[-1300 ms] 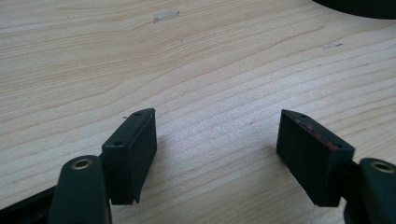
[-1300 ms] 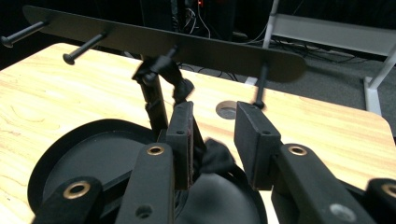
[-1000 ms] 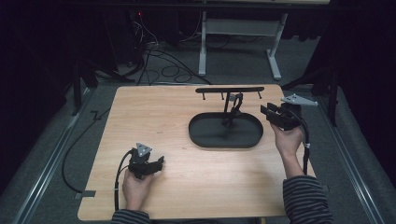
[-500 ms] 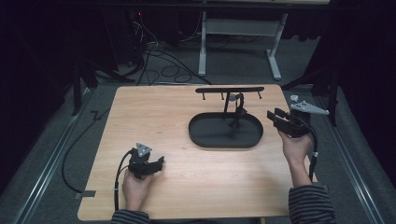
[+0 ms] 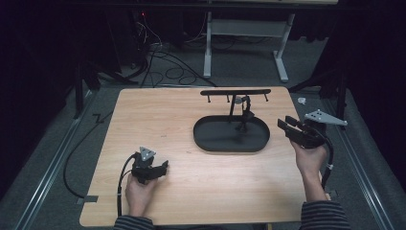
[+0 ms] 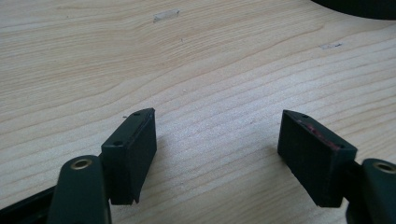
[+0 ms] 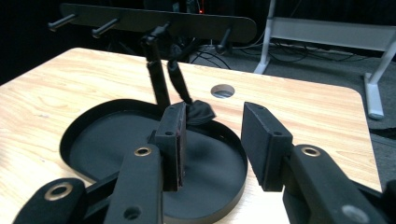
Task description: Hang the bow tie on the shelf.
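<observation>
At the right edge of the wooden table, the right gripper hangs in the person's hand just beside the black oval tray, its tips pointing left toward it. From the right gripper view, its two black jaws stand parted with nothing between the pads, and the gap has just been widening a little; beyond them lies the tray's dark floor, and the stand's slanted post rises from the tray up to the black bar with pegs. A small dark utensil leans down from that bar, its lower end resting on the tray near the far rim. Over on the near left part of the table, the left gripper sits low on the wood in the other hand, well apart from the tray, grey plate on top, cable trailing back to the table's near edge. The left gripper view has its jaws spread wide, pads over bare wood grain, gripping nothing, with just a sliver of the tray's rim at the top right corner.
</observation>
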